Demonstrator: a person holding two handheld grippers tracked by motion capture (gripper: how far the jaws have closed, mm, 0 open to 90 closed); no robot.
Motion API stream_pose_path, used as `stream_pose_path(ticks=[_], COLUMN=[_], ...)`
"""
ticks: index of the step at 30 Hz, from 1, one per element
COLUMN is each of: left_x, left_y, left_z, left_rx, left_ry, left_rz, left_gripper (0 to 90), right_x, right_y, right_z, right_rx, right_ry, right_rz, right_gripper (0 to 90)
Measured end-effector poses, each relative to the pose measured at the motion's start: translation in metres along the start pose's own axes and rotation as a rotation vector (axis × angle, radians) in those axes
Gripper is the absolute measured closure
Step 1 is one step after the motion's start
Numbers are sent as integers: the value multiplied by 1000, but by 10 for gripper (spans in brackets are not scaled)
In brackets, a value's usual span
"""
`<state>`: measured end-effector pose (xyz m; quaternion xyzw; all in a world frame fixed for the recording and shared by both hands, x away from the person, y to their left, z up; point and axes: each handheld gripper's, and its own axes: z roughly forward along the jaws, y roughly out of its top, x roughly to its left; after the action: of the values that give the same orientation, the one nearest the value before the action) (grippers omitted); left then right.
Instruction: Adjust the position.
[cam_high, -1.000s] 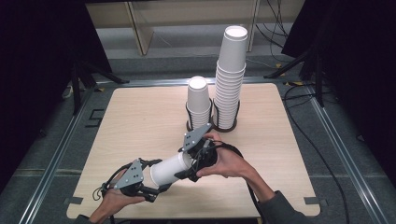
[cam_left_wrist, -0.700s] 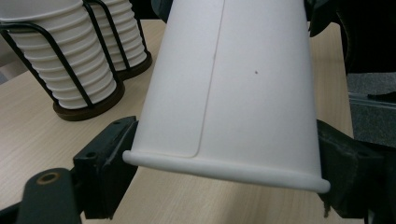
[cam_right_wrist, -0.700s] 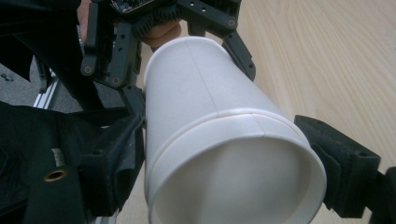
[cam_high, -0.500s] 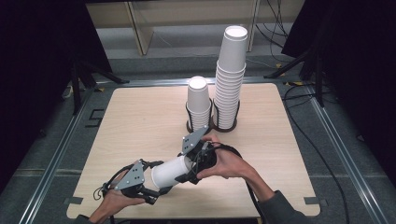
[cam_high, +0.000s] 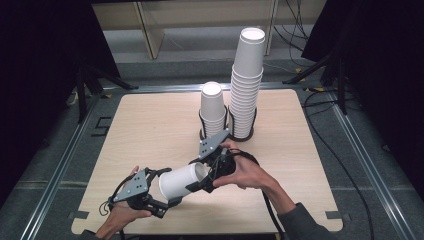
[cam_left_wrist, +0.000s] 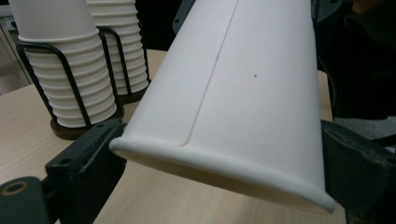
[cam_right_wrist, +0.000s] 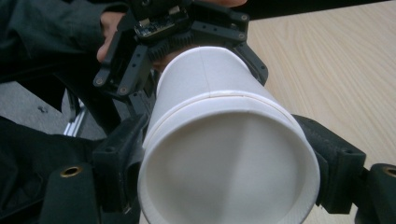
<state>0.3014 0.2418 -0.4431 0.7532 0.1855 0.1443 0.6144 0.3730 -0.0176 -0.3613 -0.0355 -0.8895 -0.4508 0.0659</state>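
Note:
A white paper cup (cam_high: 180, 182) lies level above the table's front, held between both grippers. My left gripper (cam_high: 165, 189) is shut on its left end; in the left gripper view the cup (cam_left_wrist: 243, 93) sits between the black jaws of that gripper (cam_left_wrist: 224, 179). My right gripper (cam_high: 202, 175) is shut on its right end. In the right gripper view the cup's open mouth (cam_right_wrist: 224, 163) faces the camera between this gripper's jaws (cam_right_wrist: 224, 175). A second rim line sits just behind the front rim, and the left gripper (cam_right_wrist: 182, 37) clasps the far end.
A short cup stack (cam_high: 212, 107) stands in a black wire holder (cam_high: 202, 131) mid-table, with a tall cup stack (cam_high: 247, 75) in a second holder to its right. Both stacks (cam_left_wrist: 60, 70) show in the left gripper view. Bare wooden table (cam_high: 150, 130) lies to the left.

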Motion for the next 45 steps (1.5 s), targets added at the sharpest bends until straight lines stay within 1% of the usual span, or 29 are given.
stream_pose_path(ticks=[1,2,3,4,5,6,7,10,11,13,16,17,19,21,22,23,26,27,29,32,35,36,37,38,39,40,41,43,45], left_x=[1,0,1,1,2,2,2,1,1,1,0,0,1,1,1,1,1,2,1,1,2,2,2,2,2,2,2,2,2], left_y=[0,0,1,1,1,1,2,2,2,3,2,2,2,2,2,2,2,2,1,1,2,2,2,2,2,2,2,2,2], left_z=[-1,-1,-2,-2,-3,-2,-3,-3,-4,-4,-3,-2,-2,-2,-2,-3,-2,-2,-1,-1,-2,-3,-3,-4,-4,-4,-4,-3,-3], left_rx=[-7,-33,-31,-43,-45,-57,-59,-86,-86,-106,-96,-95,-90,-97,-95,-94,-96,-89,-90,-90,-93,-94,-95,-94,-95,-99,-101,-94,-96], left_ry=[4,3,6,6,5,7,9,10,5,8,14,14,16,22,20,21,18,15,14,13,22,24,21,19,16,17,17,15,15], left_rz=[2,-14,-18,-26,-20,-35,-37,-52,-53,-52,-62,-60,-69,-79,-77,-79,-89,-88,-99,-100,-96,-92,-90,-88,-89,-89,-91,-91,-91], left_gripper=[63,63,63,64,63,64,64,61,60,59,47,54,53,53,53,55,58,58,63,65,66,66,63,60,61,72,91,151,131], right_x=[0,-1,-1,-2,-4,-4,-5,-7,-7,-7,-7,-6,-5,-6,-7,-8,-9,-9,-10,-10,-10,-9,-10,-12,-12,-13,-14,-15,-15], right_y=[0,0,0,-1,-1,-1,-2,-2,-2,-2,-1,-1,-1,-1,-1,-1,-2,-2,-2,-2,-2,-2,-2,-2,-3,-3,-3,-4,-4], right_z=[-1,-3,-5,-6,-8,-9,-10,-11,-12,-12,-11,-12,-11,-11,-11,-12,-14,-14,-15,-15,-16,-17,-17,-18,-20,-22,-23,-26,-26], right_rx=[-12,-23,-32,-46,-56,-66,-78,-112,-118,-137,-141,-132,-131,-133,-144,-150,-162,-167,-171,-177,-179,-171,-177,-184,-185,-190,-192,-210,-223], right_ry=[4,6,17,20,18,23,26,35,39,52,48,51,46,44,44,44,46,46,46,46,44,46,41,37,36,25,24,19,25], right_rz=[3,10,25,29,25,31,35,42,42,46,45,69,68,71,51,48,53,54,56,60,64,90,82,62,79,71,76,77,77], right_gripper=[252,252,252,252,252,253,253,253,253,253,252,253,253,254,254,254,254,254,254,254,255,255,255,255,255,255,255,255,255])
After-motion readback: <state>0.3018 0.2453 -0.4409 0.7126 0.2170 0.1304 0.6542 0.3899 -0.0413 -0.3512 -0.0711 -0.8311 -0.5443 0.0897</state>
